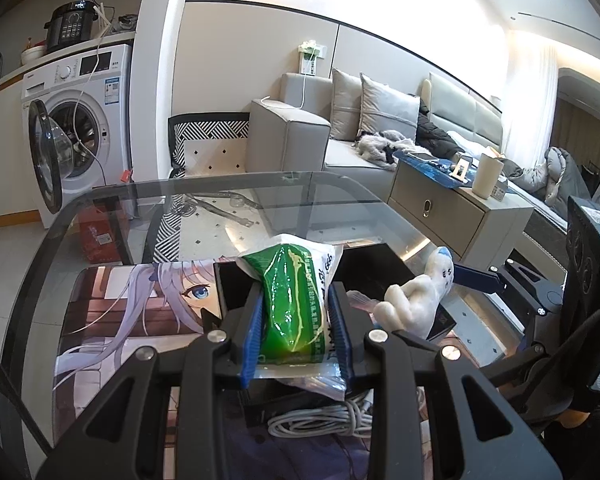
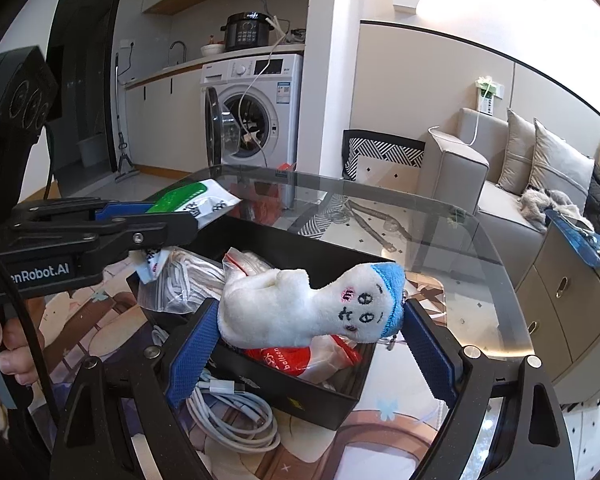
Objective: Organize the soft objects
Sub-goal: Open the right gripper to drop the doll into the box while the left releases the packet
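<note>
My left claw [image 1: 296,320] squeezes the green tissue pack [image 1: 294,304], soft and squashy, over the black box [image 2: 300,384] in the desk's middle. My right claw [image 2: 304,340] grips the light plush toy [image 2: 300,312] across its body, above the box

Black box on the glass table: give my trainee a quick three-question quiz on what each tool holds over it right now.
1. True or false: the left tool is shut on the green-and-white packet.
2. What is between the right tool's blue pads?
A. coiled white cable
B. white plush toy with a blue cap
C. red balloon packet
3. Fill in: under the plush toy, in the black box, lies a red packet printed "____".

Key: 1 true; 2 B; 3 balloon.
</note>
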Demonstrator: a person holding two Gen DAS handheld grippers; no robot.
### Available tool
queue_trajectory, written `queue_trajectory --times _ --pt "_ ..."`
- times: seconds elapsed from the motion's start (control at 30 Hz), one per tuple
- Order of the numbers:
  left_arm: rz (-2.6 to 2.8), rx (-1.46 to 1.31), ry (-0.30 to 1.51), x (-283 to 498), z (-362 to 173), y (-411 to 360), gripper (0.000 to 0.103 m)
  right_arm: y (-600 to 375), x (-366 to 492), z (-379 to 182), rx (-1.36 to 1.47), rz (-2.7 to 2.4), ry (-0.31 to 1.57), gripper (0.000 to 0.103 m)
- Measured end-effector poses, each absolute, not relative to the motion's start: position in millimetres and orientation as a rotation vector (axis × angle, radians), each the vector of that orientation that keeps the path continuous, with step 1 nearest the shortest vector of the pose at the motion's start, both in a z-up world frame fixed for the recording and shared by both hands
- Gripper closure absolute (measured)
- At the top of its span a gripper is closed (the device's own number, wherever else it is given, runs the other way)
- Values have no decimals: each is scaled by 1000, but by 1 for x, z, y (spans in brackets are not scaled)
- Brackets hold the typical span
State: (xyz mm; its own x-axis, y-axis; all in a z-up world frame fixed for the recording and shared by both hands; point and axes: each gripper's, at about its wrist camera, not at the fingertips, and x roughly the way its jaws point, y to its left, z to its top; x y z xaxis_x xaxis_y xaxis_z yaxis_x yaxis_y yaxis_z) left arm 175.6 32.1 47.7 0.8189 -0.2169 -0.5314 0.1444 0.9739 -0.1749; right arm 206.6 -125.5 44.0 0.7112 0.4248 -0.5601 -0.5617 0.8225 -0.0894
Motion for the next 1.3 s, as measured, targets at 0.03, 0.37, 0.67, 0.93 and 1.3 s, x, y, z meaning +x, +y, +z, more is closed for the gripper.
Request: queue_trajectory --times 0.03,0.37,0.67,0.93,1.3 --pt "-191 -129 585 177 47 32 73 -124 208 43 -271 558 553 12" --pt "-201 -126 628 191 34 29 73 -118 222 36 -312 587 583 11" --pt "-213 -113 643 198 27 24 72 -126 220 40 -329 583 577 2" --pt "-217 -96 658 202 18 20 71 -143 212 43 -287 557 566 2" --pt "-229 -61 633 193 24 14 46 -167 189 51 -220 530 546 1"
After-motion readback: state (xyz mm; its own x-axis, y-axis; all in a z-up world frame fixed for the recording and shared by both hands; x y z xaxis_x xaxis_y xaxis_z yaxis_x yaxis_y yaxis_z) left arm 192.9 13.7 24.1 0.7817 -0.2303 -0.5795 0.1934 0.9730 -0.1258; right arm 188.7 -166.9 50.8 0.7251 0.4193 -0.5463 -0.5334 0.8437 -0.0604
